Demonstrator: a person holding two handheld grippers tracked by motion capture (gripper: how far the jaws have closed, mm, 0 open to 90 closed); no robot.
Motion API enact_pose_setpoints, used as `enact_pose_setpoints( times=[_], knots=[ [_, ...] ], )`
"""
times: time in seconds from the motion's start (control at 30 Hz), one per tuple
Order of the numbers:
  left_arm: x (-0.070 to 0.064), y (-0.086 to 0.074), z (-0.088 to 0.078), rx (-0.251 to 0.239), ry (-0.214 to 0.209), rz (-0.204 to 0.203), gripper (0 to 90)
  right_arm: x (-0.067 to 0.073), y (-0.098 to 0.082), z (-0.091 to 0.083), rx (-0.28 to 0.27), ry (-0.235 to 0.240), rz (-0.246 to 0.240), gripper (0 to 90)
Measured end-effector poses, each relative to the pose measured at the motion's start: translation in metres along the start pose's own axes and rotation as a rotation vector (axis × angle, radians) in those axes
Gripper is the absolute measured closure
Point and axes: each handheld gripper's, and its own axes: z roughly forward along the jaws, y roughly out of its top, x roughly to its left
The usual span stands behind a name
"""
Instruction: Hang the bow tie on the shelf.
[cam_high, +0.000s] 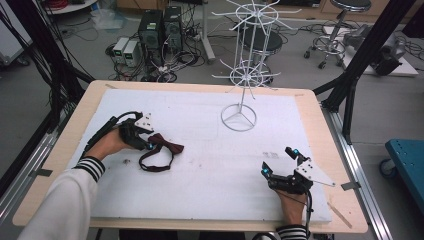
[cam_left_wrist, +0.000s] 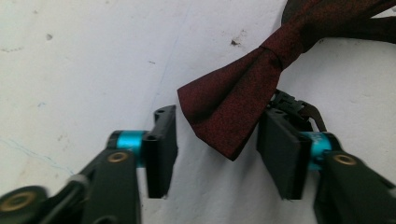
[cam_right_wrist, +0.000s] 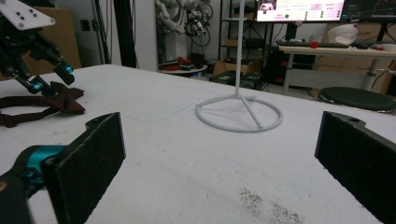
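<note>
Your left gripper (cam_high: 148, 145) sat at the left side of the white mat (cam_high: 200, 190), its tips down at the near wing of the dark red bow tie (cam_high: 167, 145). In the left gripper view that wing (cam_left_wrist: 229, 112) lay between the two black pads (cam_left_wrist: 161, 149): the right pad looked to be right against the wing's edge, while the left pad stood off it with bare mat showing in the gap, so the jaws were part-way in and not clamped on the cloth. The tie lay flat on the mat, its knot just past the jaw tips and its strap (cam_high: 155, 162) curled in a loop toward you. The small black clasp (cam_left_wrist: 292, 102) of the strap showed behind the right pad. Your right gripper (cam_high: 280, 162) rested at the near right of the mat, well apart from the tie, with its jaws spread wide and nothing between them; in the right gripper view only bare mat lay between the pads (cam_right_wrist: 88, 163). The white wire stand (cam_high: 247, 75) stood upright at the far side of the mat, its ring base (cam_right_wrist: 239, 114) flat on the surface, well apart from both grippers and from the tie. Your left hand (cam_high: 107, 145) held its gripper from the left edge of the table (cam_high: 75, 115).
</note>
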Motion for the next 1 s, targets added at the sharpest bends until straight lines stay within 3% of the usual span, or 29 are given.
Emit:
enact_pose_setpoints(
  times=[0.2, 0.27, 0.6, 0.77, 1.0],
  knots=[
    [-0.004, 0.001, 0.001, 0.026, -0.010, 0.012, 78.6, 0.000, 0.000, 0.000, -0.002, -0.001, -0.004, 1.0],
    [-0.006, 0.003, 0.001, 0.031, -0.006, -0.015, 84.5, 0.000, 0.000, 0.000, -0.002, -0.001, -0.004, 1.0],
    [-0.006, 0.004, -0.004, 0.027, -0.030, -0.048, 86.3, 0.000, 0.000, 0.000, 0.001, 0.001, -0.002, 0.9],
    [-0.006, 0.007, -0.008, -0.032, -0.024, -0.099, 86.4, 0.000, 0.000, 0.000, -0.003, 0.000, -0.003, 0.9],
    [-0.010, 0.010, -0.014, -0.050, -0.035, -0.119, 86.4, 0.000, 0.000, 0.000, -0.005, -0.001, 0.001, 0.9]
  ],
)
